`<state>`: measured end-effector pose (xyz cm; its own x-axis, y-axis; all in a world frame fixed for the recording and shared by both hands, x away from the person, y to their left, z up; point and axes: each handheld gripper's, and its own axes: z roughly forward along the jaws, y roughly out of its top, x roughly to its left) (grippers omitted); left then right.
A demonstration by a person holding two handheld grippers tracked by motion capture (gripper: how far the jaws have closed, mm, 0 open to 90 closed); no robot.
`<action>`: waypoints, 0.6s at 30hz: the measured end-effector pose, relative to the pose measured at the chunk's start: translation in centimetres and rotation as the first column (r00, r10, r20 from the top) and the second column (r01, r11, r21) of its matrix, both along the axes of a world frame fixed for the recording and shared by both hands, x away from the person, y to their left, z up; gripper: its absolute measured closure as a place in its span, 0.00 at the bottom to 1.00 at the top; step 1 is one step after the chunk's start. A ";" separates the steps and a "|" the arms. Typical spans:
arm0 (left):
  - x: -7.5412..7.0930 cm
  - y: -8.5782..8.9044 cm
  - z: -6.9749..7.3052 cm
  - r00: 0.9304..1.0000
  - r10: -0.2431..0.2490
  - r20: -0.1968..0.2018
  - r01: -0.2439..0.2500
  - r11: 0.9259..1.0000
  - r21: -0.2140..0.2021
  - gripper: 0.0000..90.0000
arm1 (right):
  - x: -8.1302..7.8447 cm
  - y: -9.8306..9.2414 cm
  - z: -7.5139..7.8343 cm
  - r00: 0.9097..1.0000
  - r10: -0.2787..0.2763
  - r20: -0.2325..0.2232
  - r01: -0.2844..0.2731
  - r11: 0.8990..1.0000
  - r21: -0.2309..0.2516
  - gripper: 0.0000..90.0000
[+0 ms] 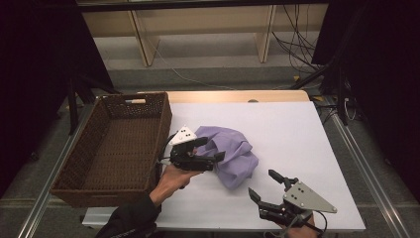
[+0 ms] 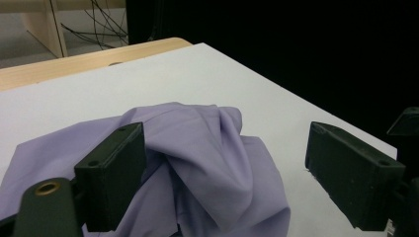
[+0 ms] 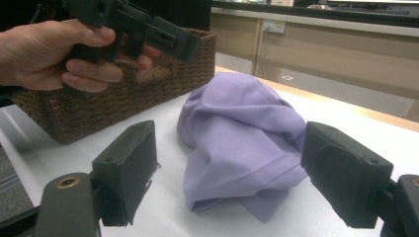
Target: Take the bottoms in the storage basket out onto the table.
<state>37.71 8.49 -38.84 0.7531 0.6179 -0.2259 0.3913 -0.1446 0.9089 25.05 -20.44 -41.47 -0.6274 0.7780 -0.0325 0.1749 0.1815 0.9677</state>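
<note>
High view shows the crumpled lilac cloth (image 1: 232,154) bunched in soft folds, both tools wide open, holding nothing.

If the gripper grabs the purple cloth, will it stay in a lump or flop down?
Probably flop. The purple cloth lies crumpled in soft folds with loose edges spilling onto the white table, so it looks thin and limp; most would likely dangle from the pinched spot. It seems light, and a push would probably bunch it up rather than roll it.
</note>
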 end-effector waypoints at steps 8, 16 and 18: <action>-0.5 0.2 0.4 1.000 0.003 0.023 -0.003 1.000 -0.006 0.17 | 0.0 0.0 0.0 1.000 -0.001 0.001 0.001 1.000 -0.001 0.25; -0.7 0.1 0.2 1.000 0.004 0.026 -0.003 1.000 -0.009 0.17 | 0.0 0.0 0.0 1.000 -0.002 0.002 0.002 1.000 0.000 0.25; -0.7 0.1 0.2 1.000 0.003 0.024 -0.002 1.000 -0.012 0.17 | 0.0 0.0 0.0 1.000 -0.003 0.003 0.003 1.000 0.003 0.25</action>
